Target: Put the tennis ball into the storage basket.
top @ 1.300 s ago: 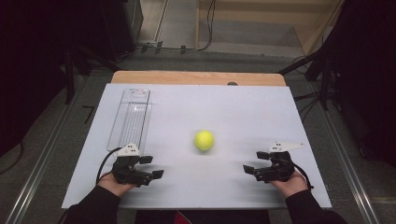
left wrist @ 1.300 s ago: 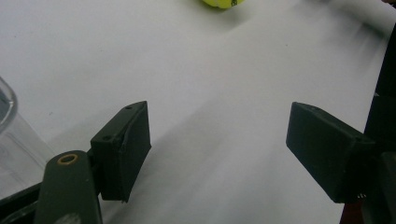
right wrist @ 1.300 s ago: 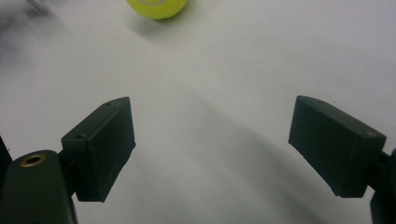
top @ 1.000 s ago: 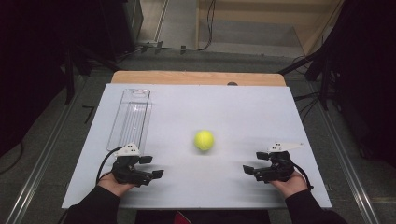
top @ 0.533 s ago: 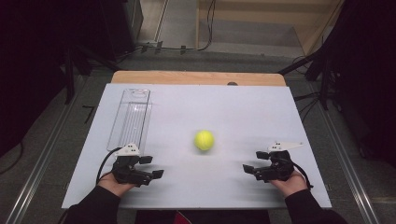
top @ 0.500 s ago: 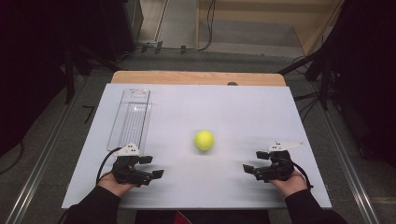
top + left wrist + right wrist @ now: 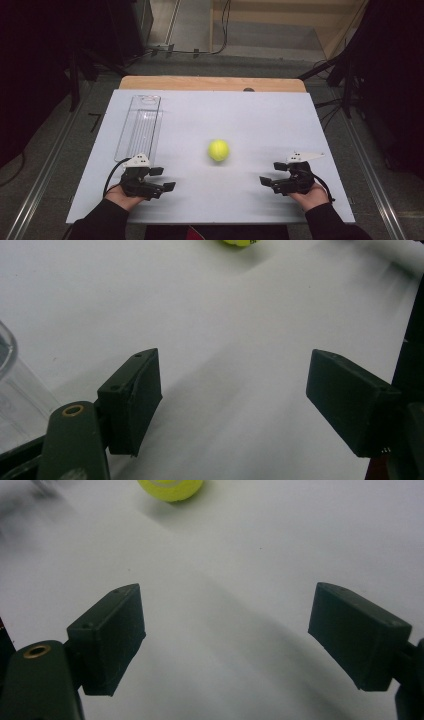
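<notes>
Tennis ball (image 7: 218, 150) loose mid-table, clear tube (image 7: 139, 128) left of it. Left gripper (image 7: 156, 179) and right gripper (image 7: 268, 179) flank ball, both released, empty. Sloppy nudge probably rolls ball away.

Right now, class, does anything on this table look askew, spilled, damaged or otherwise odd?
Nothing stands out. The tennis ball sits alone mid-table, the clear container lies flat at the left, and the left gripper and right gripper rest open near the front edge.

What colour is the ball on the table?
Yellow-green; the ball shows best in the high view.
</notes>
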`<state>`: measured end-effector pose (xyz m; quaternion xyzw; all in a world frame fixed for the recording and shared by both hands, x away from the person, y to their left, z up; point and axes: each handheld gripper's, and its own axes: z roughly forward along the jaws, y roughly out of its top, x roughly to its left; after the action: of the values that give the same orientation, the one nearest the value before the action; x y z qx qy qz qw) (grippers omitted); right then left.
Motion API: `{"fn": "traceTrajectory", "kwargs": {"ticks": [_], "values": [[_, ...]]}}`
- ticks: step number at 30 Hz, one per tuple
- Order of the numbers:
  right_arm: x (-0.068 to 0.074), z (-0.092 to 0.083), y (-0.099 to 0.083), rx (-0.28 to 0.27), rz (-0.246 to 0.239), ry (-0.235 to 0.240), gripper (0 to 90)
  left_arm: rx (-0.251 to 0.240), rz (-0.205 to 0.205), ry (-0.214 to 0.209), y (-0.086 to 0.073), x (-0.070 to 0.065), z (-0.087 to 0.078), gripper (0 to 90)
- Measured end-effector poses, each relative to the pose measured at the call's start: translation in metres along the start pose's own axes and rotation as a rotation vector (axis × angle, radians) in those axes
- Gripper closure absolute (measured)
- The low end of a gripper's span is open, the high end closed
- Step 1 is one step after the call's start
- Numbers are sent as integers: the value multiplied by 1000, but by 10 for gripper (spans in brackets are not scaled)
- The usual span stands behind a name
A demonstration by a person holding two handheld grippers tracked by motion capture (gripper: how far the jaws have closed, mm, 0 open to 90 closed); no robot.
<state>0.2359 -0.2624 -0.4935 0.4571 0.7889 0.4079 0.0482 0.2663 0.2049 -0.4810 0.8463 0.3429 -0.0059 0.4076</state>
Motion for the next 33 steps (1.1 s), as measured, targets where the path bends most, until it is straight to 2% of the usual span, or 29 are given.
{"fn": "traceTrajectory", "kwargs": {"ticks": [19,33], "values": [[0,0,0,0,3,7,130,-2,6,-2,3,-2,1,229],[0,0,0,-2,3,13,130,-28,39,-18,11,-12,7,230]]}}
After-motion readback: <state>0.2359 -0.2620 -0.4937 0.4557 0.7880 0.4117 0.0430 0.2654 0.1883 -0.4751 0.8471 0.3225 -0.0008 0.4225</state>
